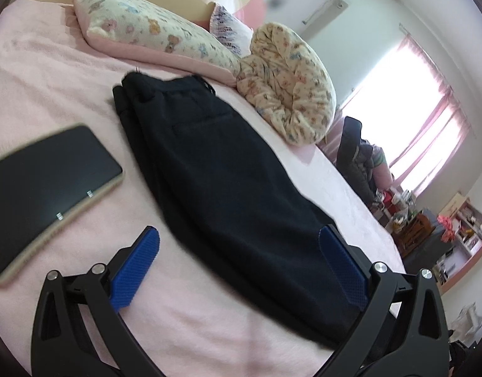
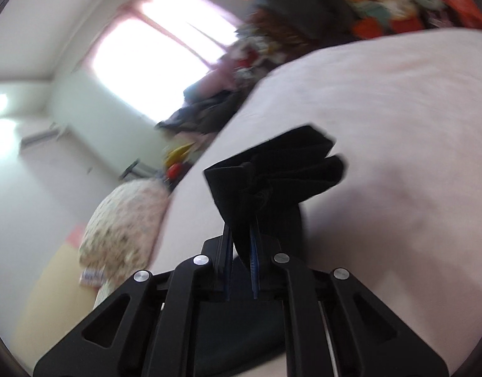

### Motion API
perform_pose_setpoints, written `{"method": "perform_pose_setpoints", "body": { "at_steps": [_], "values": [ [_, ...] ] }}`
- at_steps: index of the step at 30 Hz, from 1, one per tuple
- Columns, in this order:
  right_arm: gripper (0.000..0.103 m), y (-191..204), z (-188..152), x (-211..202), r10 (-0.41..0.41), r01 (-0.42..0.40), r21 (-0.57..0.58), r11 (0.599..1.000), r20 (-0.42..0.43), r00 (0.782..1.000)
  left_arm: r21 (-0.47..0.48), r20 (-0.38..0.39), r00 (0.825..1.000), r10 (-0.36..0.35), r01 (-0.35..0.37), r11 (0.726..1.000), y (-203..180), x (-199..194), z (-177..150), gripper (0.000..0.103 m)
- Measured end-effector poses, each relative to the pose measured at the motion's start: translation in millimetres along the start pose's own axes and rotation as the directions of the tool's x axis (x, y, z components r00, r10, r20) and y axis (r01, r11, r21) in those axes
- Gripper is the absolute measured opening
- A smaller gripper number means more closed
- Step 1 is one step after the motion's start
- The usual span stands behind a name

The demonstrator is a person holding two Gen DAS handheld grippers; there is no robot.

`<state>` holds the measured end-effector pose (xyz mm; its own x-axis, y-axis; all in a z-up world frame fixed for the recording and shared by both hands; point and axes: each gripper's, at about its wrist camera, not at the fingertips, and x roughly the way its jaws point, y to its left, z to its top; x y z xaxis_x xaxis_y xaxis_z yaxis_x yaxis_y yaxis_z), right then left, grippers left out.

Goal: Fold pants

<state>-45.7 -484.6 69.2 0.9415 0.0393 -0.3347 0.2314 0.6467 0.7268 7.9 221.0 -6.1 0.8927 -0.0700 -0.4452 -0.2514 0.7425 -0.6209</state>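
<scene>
In the left wrist view, the dark navy fabric pants [image 1: 228, 169] lie folded lengthwise on the pale pink fuzzy bedspread [image 1: 52, 72], running from the waistband at upper centre down to the lower right of the frame. The left gripper [image 1: 238, 267], black with blue ribbed pads, stands wide apart with nothing pressed between its pads; the pants' lower part lies in the gap, and the right-hand pad [image 1: 341, 267] sits at the cloth's edge. A black-screened tablet in a beige case [image 1: 49, 194] rests on the bedspread at the left of the frame, apart from the pants. Two cream floral pillows [image 1: 165, 34] lie beyond the waistband along the top of the frame.

In the blurred right wrist view, the right gripper [image 2: 241, 235] is clamped on a bunched end of the pants [image 2: 278, 169], and the dark cloth fans out above the fingertips at frame centre, with the pink bedspread [image 2: 398, 125] behind it.
</scene>
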Motion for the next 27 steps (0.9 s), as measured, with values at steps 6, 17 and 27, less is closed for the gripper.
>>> {"method": "perform_pose_setpoints", "body": {
  "at_steps": [6, 17, 27],
  "values": [
    [0.01, 80, -29, 33, 0.141, -0.155, -0.115, 0.981, -0.123, 0.982, 0.087, -0.049, 0.998, 0.034, -0.03, 0.996, -15, -3, 37, 0.101],
    [0.01, 184, -166, 130, 0.167, -0.288, -0.212, 0.934, -0.456, 0.874, 0.146, -0.118, 0.987, 0.112, -0.095, 0.985, -10, 2, 72, 0.101],
    [0.01, 241, -243, 147, 0.143, -0.353, -0.287, 0.891, -0.56, 0.816, 0.143, -0.164, 0.978, 0.132, -0.109, 0.984, 4, 9, 79, 0.101]
  ]
}}
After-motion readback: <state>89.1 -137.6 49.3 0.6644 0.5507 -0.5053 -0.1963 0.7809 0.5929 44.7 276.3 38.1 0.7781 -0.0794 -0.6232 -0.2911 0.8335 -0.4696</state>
